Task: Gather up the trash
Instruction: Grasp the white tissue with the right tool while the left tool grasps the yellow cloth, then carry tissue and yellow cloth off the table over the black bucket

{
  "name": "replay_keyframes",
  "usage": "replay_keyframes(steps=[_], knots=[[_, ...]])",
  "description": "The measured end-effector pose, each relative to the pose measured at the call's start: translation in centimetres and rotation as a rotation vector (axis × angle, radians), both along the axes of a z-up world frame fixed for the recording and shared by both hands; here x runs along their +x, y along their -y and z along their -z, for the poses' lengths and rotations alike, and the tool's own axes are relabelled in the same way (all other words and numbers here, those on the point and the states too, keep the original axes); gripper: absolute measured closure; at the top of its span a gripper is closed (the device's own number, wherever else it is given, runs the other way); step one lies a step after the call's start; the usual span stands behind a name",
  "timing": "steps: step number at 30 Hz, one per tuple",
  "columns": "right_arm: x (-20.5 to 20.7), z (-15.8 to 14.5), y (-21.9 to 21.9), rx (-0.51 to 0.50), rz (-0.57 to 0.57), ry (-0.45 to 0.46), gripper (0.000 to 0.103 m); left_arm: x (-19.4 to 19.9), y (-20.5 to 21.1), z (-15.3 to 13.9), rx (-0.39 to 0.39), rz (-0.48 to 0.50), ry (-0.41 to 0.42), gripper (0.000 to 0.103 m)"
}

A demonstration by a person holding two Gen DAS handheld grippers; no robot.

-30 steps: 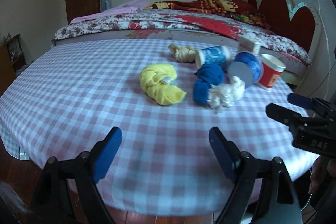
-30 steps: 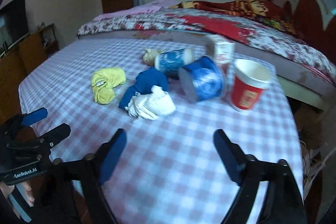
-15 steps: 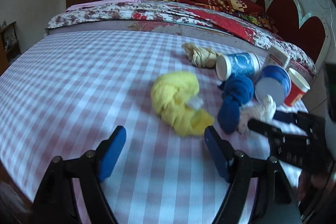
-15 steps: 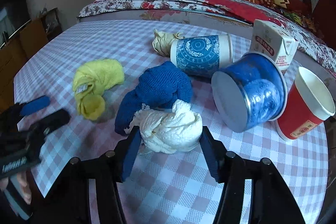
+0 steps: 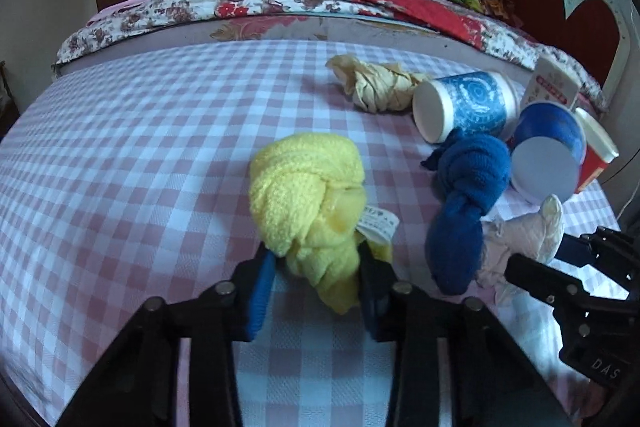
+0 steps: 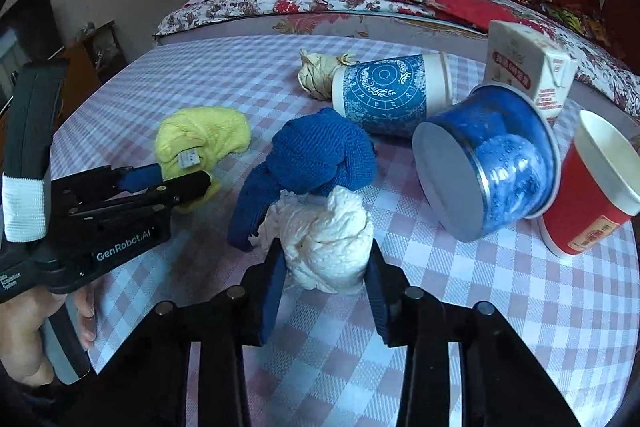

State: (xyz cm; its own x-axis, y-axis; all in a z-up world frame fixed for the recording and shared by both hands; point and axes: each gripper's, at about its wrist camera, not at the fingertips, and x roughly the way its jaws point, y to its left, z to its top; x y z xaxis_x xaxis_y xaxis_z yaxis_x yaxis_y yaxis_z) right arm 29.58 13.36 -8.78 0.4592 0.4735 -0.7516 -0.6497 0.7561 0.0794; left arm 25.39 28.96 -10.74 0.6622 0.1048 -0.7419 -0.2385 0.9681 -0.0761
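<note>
Two knotted cloths (image 5: 308, 203), yellow and blue (image 5: 466, 203)

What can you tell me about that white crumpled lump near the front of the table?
The white wad looks like crumpled paper or tissue, bunched into a rough ball with a small peak on top. It sits on the checked tablecloth, pressed against the blue knotted cloth behind it. The right gripper has a finger on either side, closed against it.
</note>
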Motion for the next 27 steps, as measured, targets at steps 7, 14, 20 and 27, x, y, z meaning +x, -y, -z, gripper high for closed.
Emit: replay_keyframes(steps=[7, 14, 20, 27], knots=[[-2.6, -1.5, 2.1, 0.021, 0.012, 0.084, 0.064, -3.8, 0.6, -1.9, 0.008, -0.003, 0.087, 0.069], [-4.1, -2.6, 6.4, 0.077, 0.085, 0.084, 0.064, -7.0, 4.0, -3.6, 0.034, 0.029, 0.137, 0.069], [-6.3, -3.7, 10.1, 0.111, 0.122, 0.104, 0.064, -9.0, 6.7, -4.4, 0.023, 0.055, 0.160, 0.069], [-9.3, -4.9, 15.7, 0.151, 0.192, 0.128, 0.064, -11.7, 11.3, -5.8, 0.046, 0.109, 0.203, 0.069]])
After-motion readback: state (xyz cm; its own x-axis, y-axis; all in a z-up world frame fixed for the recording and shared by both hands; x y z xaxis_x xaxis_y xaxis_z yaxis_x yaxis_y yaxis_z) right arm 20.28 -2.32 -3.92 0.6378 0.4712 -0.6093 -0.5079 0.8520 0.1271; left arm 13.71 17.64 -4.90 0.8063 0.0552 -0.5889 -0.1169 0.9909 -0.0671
